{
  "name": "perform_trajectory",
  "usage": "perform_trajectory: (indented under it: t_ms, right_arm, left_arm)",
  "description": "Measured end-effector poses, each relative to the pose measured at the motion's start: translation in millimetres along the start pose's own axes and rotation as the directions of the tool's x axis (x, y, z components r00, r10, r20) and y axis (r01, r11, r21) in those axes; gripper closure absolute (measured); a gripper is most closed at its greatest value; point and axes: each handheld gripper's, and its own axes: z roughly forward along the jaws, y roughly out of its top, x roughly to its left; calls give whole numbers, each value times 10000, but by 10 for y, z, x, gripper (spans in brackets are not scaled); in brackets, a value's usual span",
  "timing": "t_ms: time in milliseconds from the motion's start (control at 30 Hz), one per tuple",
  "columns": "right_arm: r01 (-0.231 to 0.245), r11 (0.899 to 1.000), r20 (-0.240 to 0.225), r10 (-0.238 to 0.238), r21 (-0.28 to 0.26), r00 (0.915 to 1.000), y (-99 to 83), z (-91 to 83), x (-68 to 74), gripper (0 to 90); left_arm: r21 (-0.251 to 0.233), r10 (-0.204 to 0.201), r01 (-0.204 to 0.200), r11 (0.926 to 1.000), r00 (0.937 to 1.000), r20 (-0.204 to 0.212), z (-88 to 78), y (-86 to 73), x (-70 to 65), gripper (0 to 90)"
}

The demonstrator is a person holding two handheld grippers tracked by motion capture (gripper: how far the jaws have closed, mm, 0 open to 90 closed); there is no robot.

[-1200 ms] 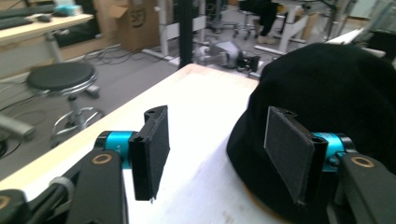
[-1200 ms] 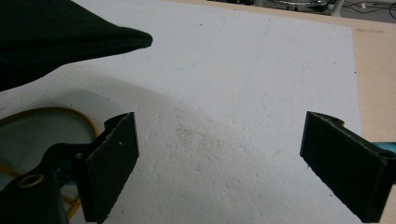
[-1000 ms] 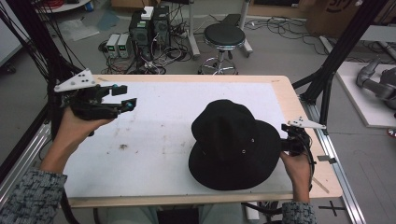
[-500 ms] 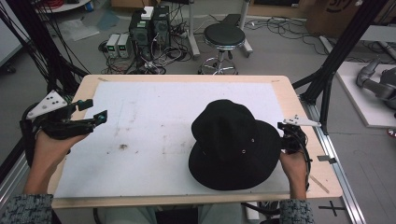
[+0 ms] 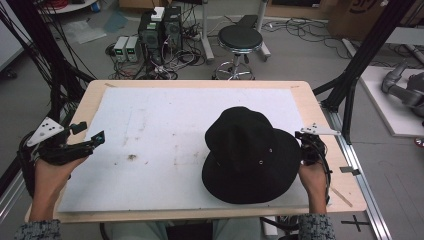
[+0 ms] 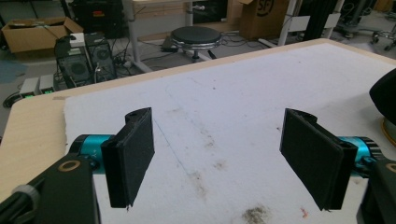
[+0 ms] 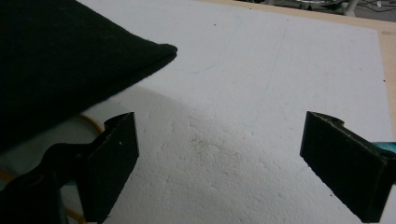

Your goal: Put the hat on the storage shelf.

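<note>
A black bucket hat (image 5: 250,150) lies crown up on the right half of the white foam board (image 5: 165,115). My right gripper (image 5: 309,145) sits at the hat's right brim, open. In the right gripper view its jaws (image 7: 219,135) stand wide apart over bare board, with the hat brim (image 7: 60,60) just beyond the left jaw. My left gripper (image 5: 91,134) hovers low at the board's left edge, far from the hat, pointing right. Its jaws (image 6: 217,116) have just been opening and hold nothing. The hat's edge (image 6: 385,93) shows at the far right of that view.
The board covers most of a wooden table (image 5: 320,105). Brown stains (image 5: 131,157) mark the board's left centre. Beyond the far edge stand a stool (image 5: 240,40) and computer boxes (image 5: 160,25) on the floor. Black frame posts (image 5: 357,75) rise at both sides.
My left hand has come down and to the left, from above the board's upper left to its left edge. The right hand and the hat have stayed put.
</note>
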Motion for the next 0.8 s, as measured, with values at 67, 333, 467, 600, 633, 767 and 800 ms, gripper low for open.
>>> perform_trajectory:
  t_ms: [67,333,467,600,633,767,800]
  right_arm:
    - [5,10000,15,-5,36,10000,-2,9,6,113]
    - [-4,10000,-4,4,-44,10000,-2,0,0,113]
    - [44,10000,-16,-44,4,10000,-1,9,4,113]
    - [68,10000,-32,-68,13,10000,-1,16,14,113]
    - [79,10000,-24,-79,14,10000,-1,16,14,113]
    - [46,10000,-41,-46,47,10000,-1,23,13,113]
    - [3,10000,-57,-3,80,10000,-1,25,15,113]
  left_arm:
    - [35,40,-40,10000,10000,-41,4,-15,1,270]
    - [179,108,-108,9998,9999,22,42,-63,-21,269]
    - [241,149,-150,9996,9999,32,55,-71,-26,270]
    - [254,167,-169,9995,9998,61,72,-71,-38,270]
    - [246,167,-169,9996,9998,73,73,-70,-37,270]
    - [287,163,-166,9995,9998,103,89,-79,-37,270]
    - [350,178,-183,9992,9997,142,102,-87,-38,270]
